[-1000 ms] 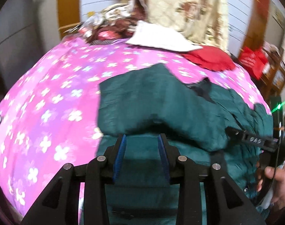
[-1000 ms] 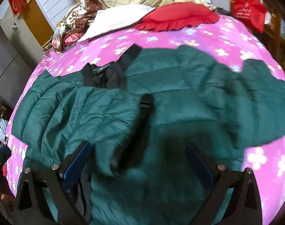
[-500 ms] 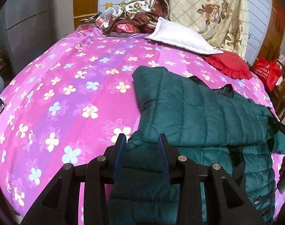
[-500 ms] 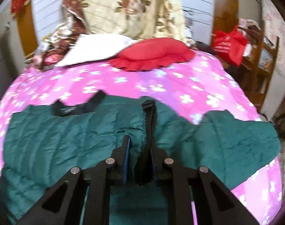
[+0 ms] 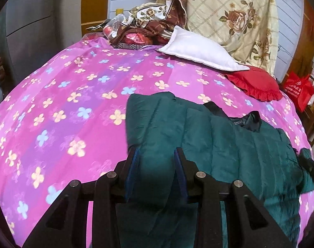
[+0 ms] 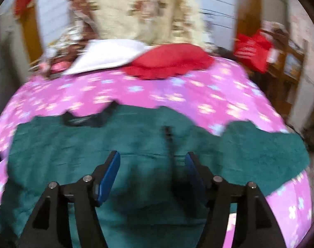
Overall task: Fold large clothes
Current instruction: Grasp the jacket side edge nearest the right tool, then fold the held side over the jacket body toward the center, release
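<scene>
A dark green quilted jacket (image 5: 229,144) with a black collar lies on the pink flowered bedspread (image 5: 64,113). My left gripper (image 5: 157,157) is shut on a thick fold of the jacket's left side, which fills the gap between the blue pads. In the blurred right wrist view the jacket (image 6: 136,140) spreads across the bed, one sleeve folded over its front and the other lying out to the right. My right gripper (image 6: 152,159) is open above the jacket's middle, by a black cuff or zipper strip (image 6: 169,142).
A white pillow (image 5: 198,51) and a red frilled cushion (image 5: 256,84) lie at the bed's far end, with a bundle of cloths (image 5: 144,26) beside them. A floral quilt (image 5: 235,20) hangs behind. A red bag (image 5: 297,88) stands at the right by wooden shelves.
My right gripper, shut on the black strip half a second ago, has opened and let it go. My left gripper keeps its hold on the jacket fold and has shifted right.
</scene>
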Motion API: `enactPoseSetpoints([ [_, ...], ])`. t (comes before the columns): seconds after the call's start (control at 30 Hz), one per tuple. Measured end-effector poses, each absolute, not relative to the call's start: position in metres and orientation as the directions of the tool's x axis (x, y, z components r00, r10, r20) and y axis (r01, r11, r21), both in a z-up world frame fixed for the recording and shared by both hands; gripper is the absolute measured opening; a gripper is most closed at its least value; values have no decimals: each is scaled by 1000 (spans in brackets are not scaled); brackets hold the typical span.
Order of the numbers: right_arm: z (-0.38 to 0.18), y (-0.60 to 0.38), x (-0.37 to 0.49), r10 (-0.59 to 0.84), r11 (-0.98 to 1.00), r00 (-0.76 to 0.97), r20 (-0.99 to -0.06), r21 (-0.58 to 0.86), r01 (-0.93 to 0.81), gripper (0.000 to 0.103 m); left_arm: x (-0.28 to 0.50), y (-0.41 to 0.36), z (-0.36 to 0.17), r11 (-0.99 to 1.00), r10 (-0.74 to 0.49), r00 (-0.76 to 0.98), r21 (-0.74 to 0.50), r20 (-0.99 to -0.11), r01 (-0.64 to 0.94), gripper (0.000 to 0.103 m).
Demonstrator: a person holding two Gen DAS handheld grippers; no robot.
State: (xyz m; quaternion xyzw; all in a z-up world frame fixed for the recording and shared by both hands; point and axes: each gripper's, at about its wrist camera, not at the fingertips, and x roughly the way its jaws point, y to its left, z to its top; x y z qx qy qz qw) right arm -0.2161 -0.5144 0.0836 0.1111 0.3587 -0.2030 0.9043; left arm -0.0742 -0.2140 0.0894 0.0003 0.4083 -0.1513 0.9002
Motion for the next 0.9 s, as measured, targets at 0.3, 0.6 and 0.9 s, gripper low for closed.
enactPoseSetpoints([
  [0.3,32,-493,-154,-215,941,601,-770,1,337,68,-59,-232,55,961,-248,589,-118,-769,251,17],
  [0.6,25,-495,-151,-240,935,577,-781,-27,353,69,-62,-238,46,962,-220,607,-66,-764,265,18],
  [0.9,33,-504,-194,-250,924,600,-760,-3,382,69,-62,-239,42,962,-223,612,-70,-758,263,18],
])
